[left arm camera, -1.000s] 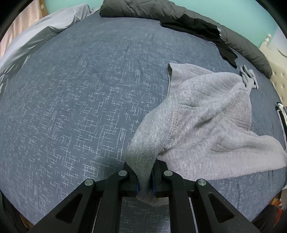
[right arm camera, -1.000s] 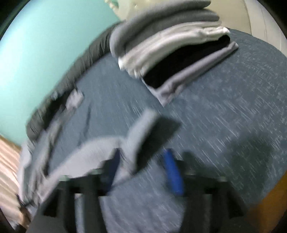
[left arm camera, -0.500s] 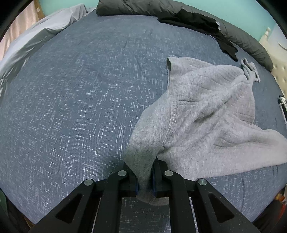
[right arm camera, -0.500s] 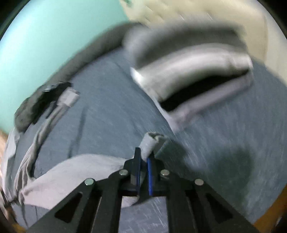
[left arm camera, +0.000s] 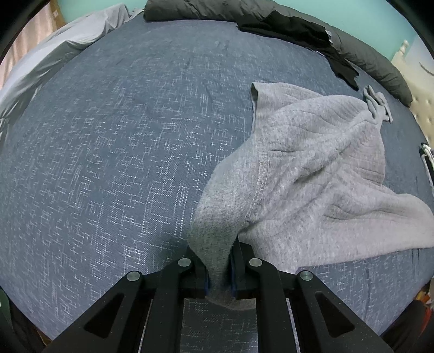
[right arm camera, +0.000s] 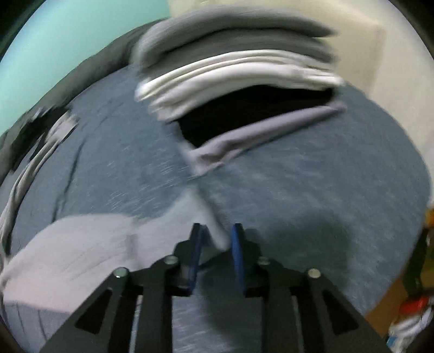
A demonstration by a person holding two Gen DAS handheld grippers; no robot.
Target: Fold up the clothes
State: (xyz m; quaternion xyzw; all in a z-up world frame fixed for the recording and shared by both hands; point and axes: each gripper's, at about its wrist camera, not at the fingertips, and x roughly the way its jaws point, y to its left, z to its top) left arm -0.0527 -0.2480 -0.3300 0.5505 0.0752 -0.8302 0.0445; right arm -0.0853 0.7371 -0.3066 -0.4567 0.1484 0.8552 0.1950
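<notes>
A light grey knitted garment (left arm camera: pixel 312 168) lies crumpled on the blue bed cover (left arm camera: pixel 108 135), right of centre in the left wrist view. My left gripper (left arm camera: pixel 218 260) is shut on a bunched edge of it and holds that edge a little off the bed. The right wrist view is blurred. In it the same garment (right arm camera: pixel 81 244) spreads at the lower left, and a narrow corner of it (right arm camera: pixel 214 222) runs between the blue pads of my right gripper (right arm camera: pixel 217 239). Those jaws are opening, and gaps show on both sides of the cloth.
A stack of folded clothes (right arm camera: pixel 238 76) in grey, white and black sits on the bed just beyond the right gripper. A dark duvet (left arm camera: pixel 203 10) and a black garment (left arm camera: pixel 298 27) lie along the far edge. A small grey item (left arm camera: pixel 377 103) and a pale sheet (left arm camera: pixel 54 54) lie there too.
Half a second ago the right gripper was shut on the garment's corner; its pads now stand apart around it, and the view has swung toward the folded stack. The left gripper has kept its grip and place.
</notes>
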